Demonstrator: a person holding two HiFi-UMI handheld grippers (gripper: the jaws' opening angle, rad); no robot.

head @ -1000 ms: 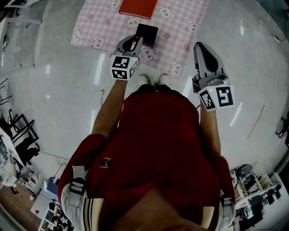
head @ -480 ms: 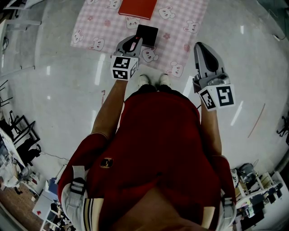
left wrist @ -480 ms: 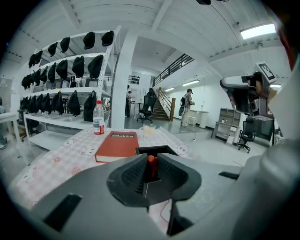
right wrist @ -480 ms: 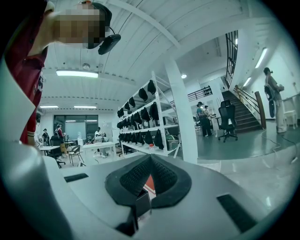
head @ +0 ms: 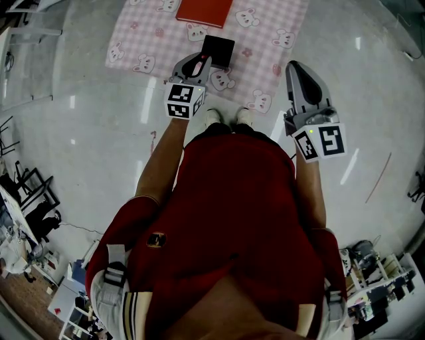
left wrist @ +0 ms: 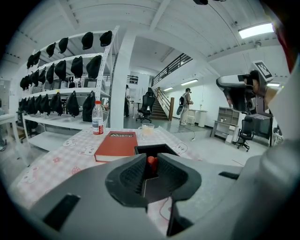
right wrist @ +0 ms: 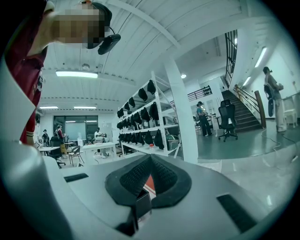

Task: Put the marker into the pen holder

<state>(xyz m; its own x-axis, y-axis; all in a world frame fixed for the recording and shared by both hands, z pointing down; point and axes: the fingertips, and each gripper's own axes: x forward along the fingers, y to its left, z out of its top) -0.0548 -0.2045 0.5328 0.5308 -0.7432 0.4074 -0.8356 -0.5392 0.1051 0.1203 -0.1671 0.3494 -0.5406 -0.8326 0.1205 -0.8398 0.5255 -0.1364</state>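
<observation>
My left gripper (head: 199,58) is shut on a red marker (head: 201,56), whose red tip (left wrist: 151,161) shows between the dark pads. It hovers just short of the black square pen holder (head: 218,50) on the pink checked cloth (head: 139,40). In the left gripper view the pen holder (left wrist: 154,150) sits right beyond the left gripper (left wrist: 150,162). My right gripper (head: 297,66) is held out over the floor to the right of the cloth. In its own view the right gripper (right wrist: 150,159) has its jaws closed together with nothing between them.
A red book (head: 203,12) lies on the cloth beyond the pen holder. Past the red book (left wrist: 116,144) stand a plastic bottle (left wrist: 97,118) and a cup (left wrist: 146,130). Shelving (left wrist: 70,84) rises at the left. Glossy floor (head: 86,153) surrounds the cloth.
</observation>
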